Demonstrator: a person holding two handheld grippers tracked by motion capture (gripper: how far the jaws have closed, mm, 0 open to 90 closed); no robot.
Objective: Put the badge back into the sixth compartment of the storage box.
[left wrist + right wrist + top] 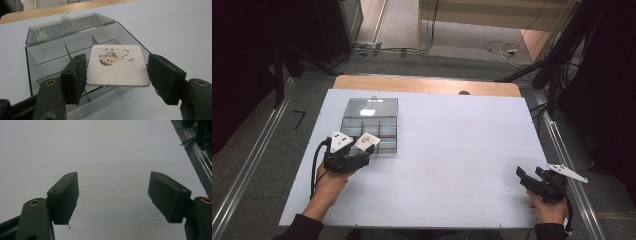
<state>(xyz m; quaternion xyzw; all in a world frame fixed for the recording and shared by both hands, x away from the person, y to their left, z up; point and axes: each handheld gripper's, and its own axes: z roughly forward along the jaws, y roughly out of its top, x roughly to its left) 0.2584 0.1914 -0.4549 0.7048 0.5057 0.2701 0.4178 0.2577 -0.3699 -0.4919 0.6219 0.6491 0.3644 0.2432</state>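
Coaster [117,66]: clamped flat by left gripper [117,75] over clear box [50,56]; keep level, lower into compartment; right gripper [113,195] jaws apart, idle.

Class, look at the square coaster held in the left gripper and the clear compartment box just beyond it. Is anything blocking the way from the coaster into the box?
Nothing visible does. The left gripper holds the coaster by its two side edges right at the box, whose lid is swung back, leaving the compartments open. Only the box's thin inner dividers could catch it.
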